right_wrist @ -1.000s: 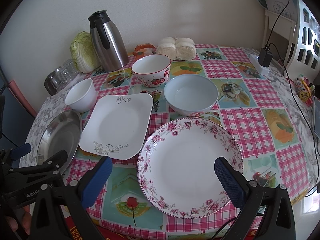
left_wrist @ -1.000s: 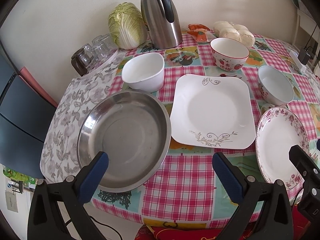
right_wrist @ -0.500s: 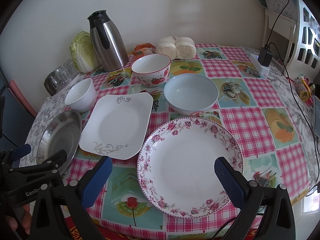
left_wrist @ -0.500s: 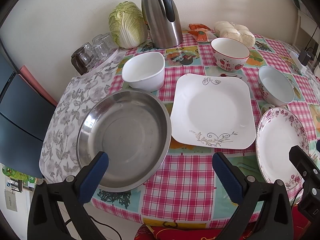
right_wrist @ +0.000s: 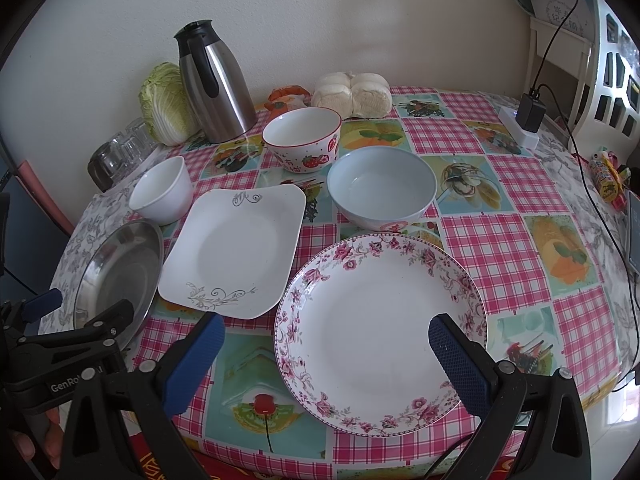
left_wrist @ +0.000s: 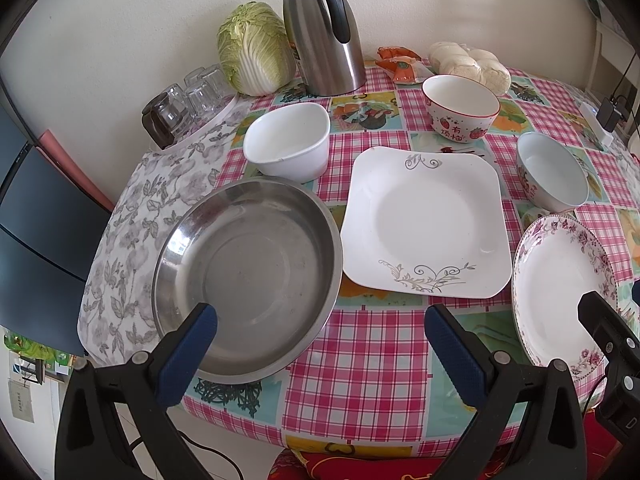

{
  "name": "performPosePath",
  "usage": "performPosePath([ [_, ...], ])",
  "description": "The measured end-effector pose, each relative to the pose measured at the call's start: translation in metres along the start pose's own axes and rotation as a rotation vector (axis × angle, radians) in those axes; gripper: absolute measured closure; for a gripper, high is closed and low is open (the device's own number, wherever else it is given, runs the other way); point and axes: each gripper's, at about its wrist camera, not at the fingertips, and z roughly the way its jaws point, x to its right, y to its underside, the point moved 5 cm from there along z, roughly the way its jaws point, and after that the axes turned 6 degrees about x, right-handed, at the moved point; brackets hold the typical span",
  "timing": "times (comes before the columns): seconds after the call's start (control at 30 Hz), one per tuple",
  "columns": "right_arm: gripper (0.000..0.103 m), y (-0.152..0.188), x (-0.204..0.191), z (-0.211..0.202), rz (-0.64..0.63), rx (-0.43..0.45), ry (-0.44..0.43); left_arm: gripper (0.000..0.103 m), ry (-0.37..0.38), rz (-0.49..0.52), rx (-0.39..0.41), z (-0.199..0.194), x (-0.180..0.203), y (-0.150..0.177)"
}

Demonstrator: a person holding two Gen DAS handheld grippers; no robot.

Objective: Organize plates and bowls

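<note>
Left gripper (left_wrist: pixel 320 322): jaws spread wide, nothing between them, held above the table's near edge. Its left finger (left_wrist: pixel 188 354) overlaps the near rim of the steel pan (left_wrist: pixel 248 276); its right finger hangs over bare checked tablecloth (left_wrist: pixel 368 364).

Right gripper (right_wrist: pixel 326 346): jaws spread wide, nothing held, at the near edge. Right finger (right_wrist: pixel 460 368) lies over the near-right part of the floral plate (right_wrist: pixel 380 312); left finger sits over cloth just left of that plate.

Near row, left to right: steel pan at the near-left edge, partly on a grey leaf-print cloth (left_wrist: pixel 132 216); square white plate (left_wrist: pixel 426 222) just beside it; floral plate just beside that, rims close, contact cannot be told.

Behind them: plain white bowl (left_wrist: pixel 288 146) just behind the pan's far rim; strawberry bowl (right_wrist: pixel 302 138) behind the square plate; pale blue bowl (right_wrist: pixel 382 188) just behind the floral plate.

Far edge, by the wall: thermos jug (left_wrist: pixel 322 26), cabbage (left_wrist: pixel 254 48), upturned glasses (left_wrist: pixel 188 98) at the far-left corner, orange packet (left_wrist: pixel 400 64), bagged buns (right_wrist: pixel 352 94).

Right side of the table: open cloth beyond the floral plate and blue bowl. Power strip with plugged adapter (right_wrist: pixel 524 120) at the far-right edge, its cable (right_wrist: pixel 596 208) running along the right edge.
</note>
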Motion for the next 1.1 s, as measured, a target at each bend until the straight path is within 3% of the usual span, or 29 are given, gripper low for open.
performPosePath([
  [0.53, 0.000, 0.000, -0.001, 0.004, 0.001, -0.001, -0.001, 0.000, 0.027, -0.015, 0.000, 0.003, 0.001, 0.001],
  [0.77, 0.000, -0.009, -0.009, 0.006, 0.020, 0.038, -0.032, 0.000, 0.104, -0.181, 0.049, 0.002, -0.033, -0.005],
  [0.97, 0.000, -0.024, -0.022, 0.009, 0.046, 0.095, -0.089, 0.000, 0.030, -0.344, 0.105, 0.008, -0.084, 0.000],
  [1.1, 0.000, -0.029, -0.041, 0.014, 0.058, 0.098, -0.198, 0.000, -0.001, -0.421, 0.129, 0.015, -0.118, 0.009],
])
